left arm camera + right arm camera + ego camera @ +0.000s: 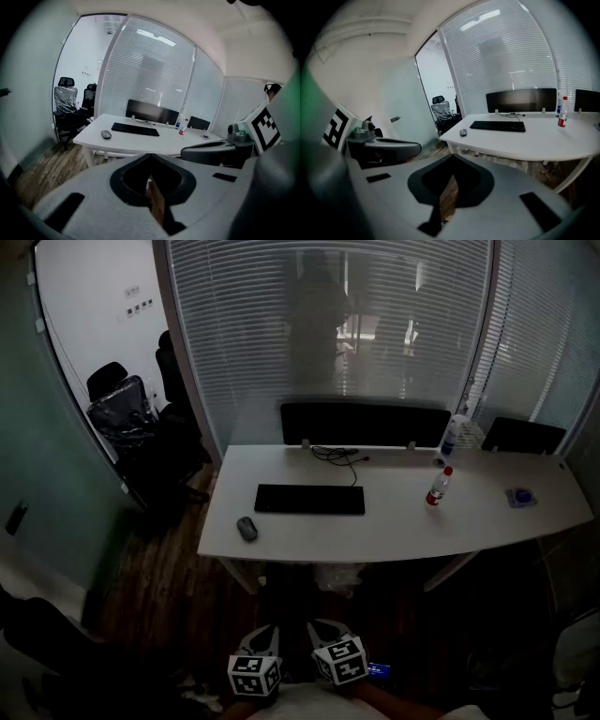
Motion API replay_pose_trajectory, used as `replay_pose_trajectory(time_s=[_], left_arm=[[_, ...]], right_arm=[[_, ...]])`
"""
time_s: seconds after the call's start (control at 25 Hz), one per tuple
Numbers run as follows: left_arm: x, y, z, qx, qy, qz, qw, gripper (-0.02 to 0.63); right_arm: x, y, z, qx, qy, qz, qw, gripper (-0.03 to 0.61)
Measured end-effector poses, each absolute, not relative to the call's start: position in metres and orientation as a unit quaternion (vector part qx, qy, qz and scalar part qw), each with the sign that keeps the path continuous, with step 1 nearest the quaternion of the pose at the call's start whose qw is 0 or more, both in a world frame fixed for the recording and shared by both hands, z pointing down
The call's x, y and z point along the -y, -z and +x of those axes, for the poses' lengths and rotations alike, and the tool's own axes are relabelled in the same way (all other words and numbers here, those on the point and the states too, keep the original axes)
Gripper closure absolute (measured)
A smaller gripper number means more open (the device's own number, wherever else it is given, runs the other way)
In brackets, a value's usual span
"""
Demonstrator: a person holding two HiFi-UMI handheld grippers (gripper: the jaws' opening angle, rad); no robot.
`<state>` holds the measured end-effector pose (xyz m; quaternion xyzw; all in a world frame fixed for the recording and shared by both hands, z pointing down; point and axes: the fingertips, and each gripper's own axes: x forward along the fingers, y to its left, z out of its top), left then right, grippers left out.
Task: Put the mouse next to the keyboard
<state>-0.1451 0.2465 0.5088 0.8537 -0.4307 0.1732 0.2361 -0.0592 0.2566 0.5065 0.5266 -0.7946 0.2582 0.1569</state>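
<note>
A small grey mouse (247,529) lies near the front left corner of the white desk (394,538). The black keyboard (309,500) lies a short way behind and to the right of it. Both grippers hang low in front of the desk, well short of it, side by side. In the head view the left gripper (262,636) and the right gripper (324,628) show at the bottom edge. The left gripper (151,155) has its jaws together with nothing in them, and the mouse (106,134) and keyboard (135,129) lie far ahead. The right gripper (452,157) is likewise shut and empty, facing the mouse (462,132) and keyboard (498,125).
A dark monitor (366,424) stands behind the keyboard and a second one (523,436) at the far right. A red-capped bottle (437,487), another bottle (455,435) and a small blue thing (521,495) are on the desk's right half. Black office chairs (131,418) stand at the left.
</note>
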Motion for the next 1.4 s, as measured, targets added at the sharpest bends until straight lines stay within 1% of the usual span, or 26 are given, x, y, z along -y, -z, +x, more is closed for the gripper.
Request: replay_pose_trajectory(time_s=[0.24,0.6,0.84,1.16,1.4], left_arm=[[-0.258,-0.511,-0.111,0.425,-0.176,0.86,0.221,0.612],[-0.223,-0.53,-0.114,0.434,-0.176,0.848,0.246,0.612],[-0.153,-0.534,-0.123,0.428,-0.172,0.852,0.248,0.612],[-0.034,-0.519,-0.149,0.418,-0.167,0.863,0.231,0.612],[0.015,-0.522,-0.159,0.408,-0.173,0.866,0.23,0.612]], right_arm=[[-0.263,-0.517,-0.031,0.797,-0.261,0.52,0.164,0.575],[-0.232,-0.538,-0.03,0.798,-0.27,0.509,0.178,0.575],[-0.169,-0.541,-0.037,0.792,-0.272,0.519,0.173,0.575],[-0.051,-0.518,-0.062,0.785,-0.257,0.541,0.155,0.575],[-0.004,-0.512,-0.082,0.79,-0.245,0.543,0.142,0.575]])
